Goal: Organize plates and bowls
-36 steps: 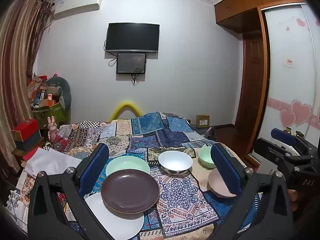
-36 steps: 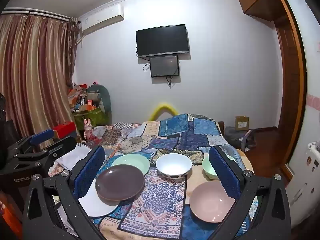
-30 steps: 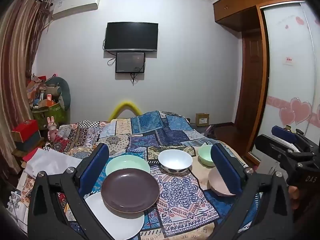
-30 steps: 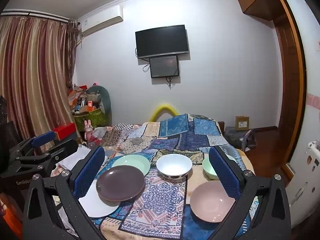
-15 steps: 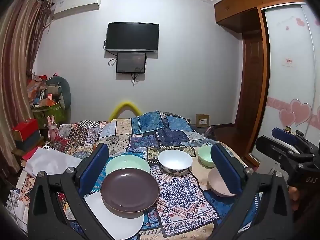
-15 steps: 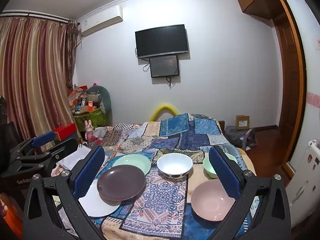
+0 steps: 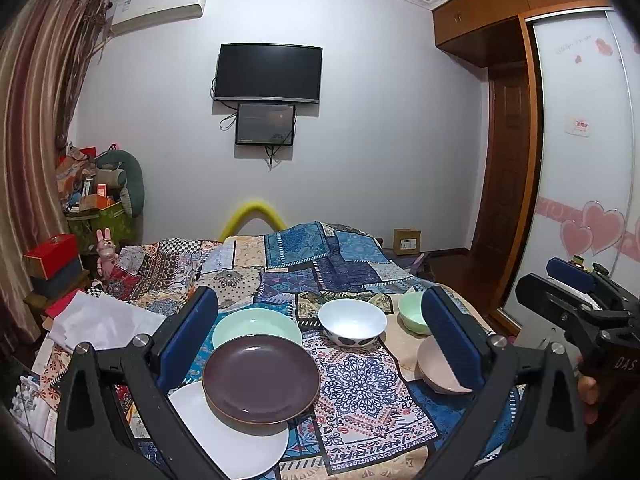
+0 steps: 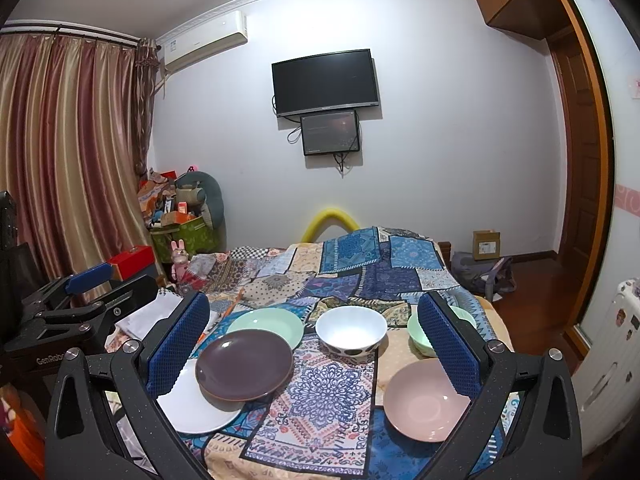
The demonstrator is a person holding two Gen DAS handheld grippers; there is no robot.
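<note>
Left wrist view shows the left gripper (image 7: 320,336) held up over the bed (image 7: 320,256), its blue fingers (image 7: 188,336) wide apart with nothing between them. The white bowl (image 7: 353,322) with dark spots sits in the middle of the patchwork cover and is the landmark. Just left of the white bowl lies the green plate (image 7: 257,325). In front of that, the brown plate (image 7: 261,378) rests partly on the white plate (image 7: 236,436). Right of the white bowl is the green bowl (image 7: 410,316), and nearer the camera on that side is the pink bowl (image 7: 434,368).

Right wrist view shows the right gripper (image 8: 316,340) also spread wide and holding nothing. The pink bowl (image 8: 426,400) sits in front and right of the white bowl (image 8: 351,336). The brown plate (image 8: 244,364) is left of it.
</note>
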